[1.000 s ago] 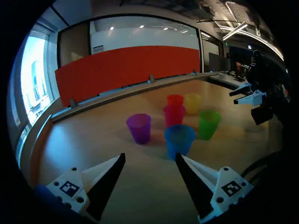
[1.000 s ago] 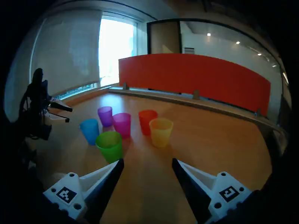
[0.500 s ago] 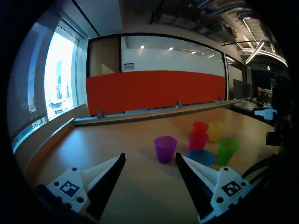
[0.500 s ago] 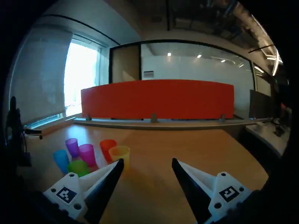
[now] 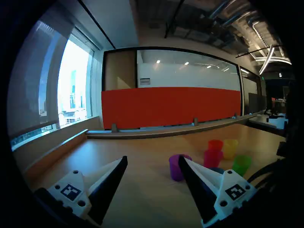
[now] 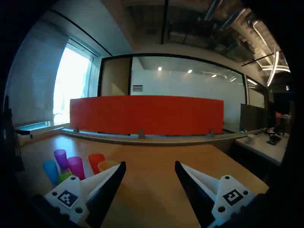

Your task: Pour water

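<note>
Several coloured plastic cups stand clustered on the wooden table [image 5: 136, 150]. In the left gripper view a purple cup [image 5: 175, 167] sits just left of my right finger, with a pink cup [image 5: 210, 158], red cup [image 5: 215, 144], yellow cup [image 5: 230, 148] and green cup [image 5: 241, 164] beyond. My left gripper [image 5: 152, 159] is open and empty. In the right gripper view the blue cup [image 6: 50, 171], purple cup [image 6: 60, 158], pink cup [image 6: 76, 167], red cup [image 6: 95, 162] and yellow cup [image 6: 106, 165] stand low at the left, partly behind my left finger. My right gripper [image 6: 149, 164] is open and empty.
A long red partition [image 5: 171, 104] runs along the table's far edge [image 6: 152, 140]. Bright windows [image 5: 72, 97] line the left side. A second desk [image 6: 262, 146] stands at the right. A dark figure [image 5: 290, 125] stands at the right edge of the left gripper view.
Both views have tipped up from looking down at the cups to looking level across the table. The cups have slid toward the bottom of each view. Both grippers stayed open.
</note>
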A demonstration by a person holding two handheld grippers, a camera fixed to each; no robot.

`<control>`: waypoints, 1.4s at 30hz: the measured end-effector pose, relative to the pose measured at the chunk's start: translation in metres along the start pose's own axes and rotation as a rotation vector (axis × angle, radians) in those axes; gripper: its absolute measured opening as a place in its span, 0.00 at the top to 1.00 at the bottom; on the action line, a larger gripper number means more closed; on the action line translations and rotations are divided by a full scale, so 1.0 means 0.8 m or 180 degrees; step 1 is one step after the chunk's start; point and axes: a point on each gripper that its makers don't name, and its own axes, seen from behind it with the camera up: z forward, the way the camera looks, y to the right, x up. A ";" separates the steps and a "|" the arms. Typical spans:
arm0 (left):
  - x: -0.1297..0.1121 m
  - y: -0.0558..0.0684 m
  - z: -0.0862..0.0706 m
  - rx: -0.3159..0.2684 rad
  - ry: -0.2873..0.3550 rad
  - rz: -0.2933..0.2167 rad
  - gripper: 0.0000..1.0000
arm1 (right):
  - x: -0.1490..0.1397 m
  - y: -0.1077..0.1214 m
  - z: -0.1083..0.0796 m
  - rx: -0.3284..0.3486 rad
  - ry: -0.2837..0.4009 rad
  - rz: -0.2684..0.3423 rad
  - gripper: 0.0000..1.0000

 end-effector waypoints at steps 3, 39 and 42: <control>0.009 -0.001 0.001 0.0043 0.0060 -0.0038 0.00 | 0.008 0.004 0.000 -0.0062 0.0081 -0.0033 0.00; -0.031 -0.008 0.028 0.0355 0.0370 -0.0080 0.01 | 0.029 0.024 0.001 -0.0231 0.0124 0.0288 0.00; -0.033 -0.008 0.029 0.0352 0.0371 -0.0090 0.01 | 0.028 0.023 0.003 -0.0234 0.0114 0.0282 0.01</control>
